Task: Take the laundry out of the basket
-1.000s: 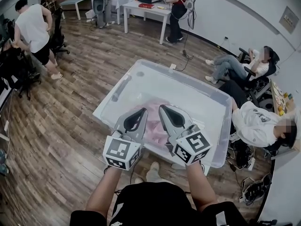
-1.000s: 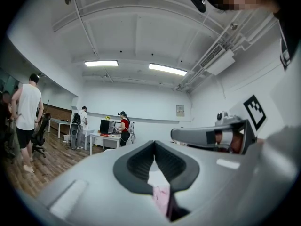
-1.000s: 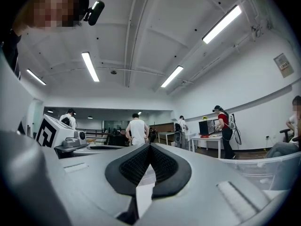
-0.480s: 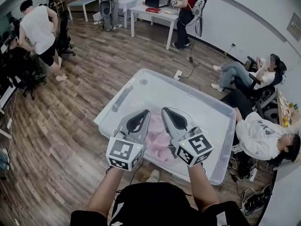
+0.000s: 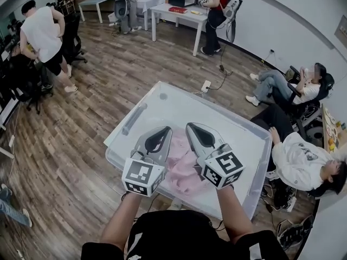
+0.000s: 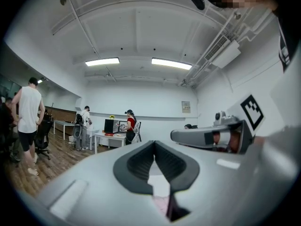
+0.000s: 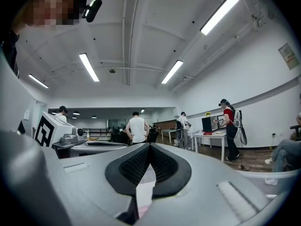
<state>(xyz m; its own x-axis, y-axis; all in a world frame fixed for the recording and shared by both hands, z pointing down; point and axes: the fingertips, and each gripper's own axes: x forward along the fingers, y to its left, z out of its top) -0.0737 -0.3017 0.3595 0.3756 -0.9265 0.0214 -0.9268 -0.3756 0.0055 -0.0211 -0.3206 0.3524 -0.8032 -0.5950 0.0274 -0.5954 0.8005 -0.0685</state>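
Observation:
The basket is a big clear plastic bin (image 5: pixel 162 86) on the wooden floor, seen in the head view. Pink laundry (image 5: pixel 182 173) lies in its near half. Both grippers hover side by side above the bin, pointing level and away from me. My left gripper (image 5: pixel 167 129) has its tips together, as its own view shows (image 6: pixel 154 143). My right gripper (image 5: pixel 190 125) is shut the same way (image 7: pixel 149 146). Neither pinches any cloth at its tips. A bit of the pink laundry (image 6: pixel 162 204) shows below through the gap behind the left tips, and the same laundry (image 7: pixel 143 211) shows under the right gripper.
Two people sit on chairs right of the bin (image 5: pixel 301 156) (image 5: pixel 287 83). A person in a white shirt (image 5: pixel 40 34) stands far left by dark chairs. Another in red (image 5: pixel 217 4) stands at a white table (image 5: pixel 173 12) at the back. A cable lies on the floor beyond the bin.
Both grippers have advanced together further over the bin, still shut and side by side. More of the pink laundry now shows beneath them.

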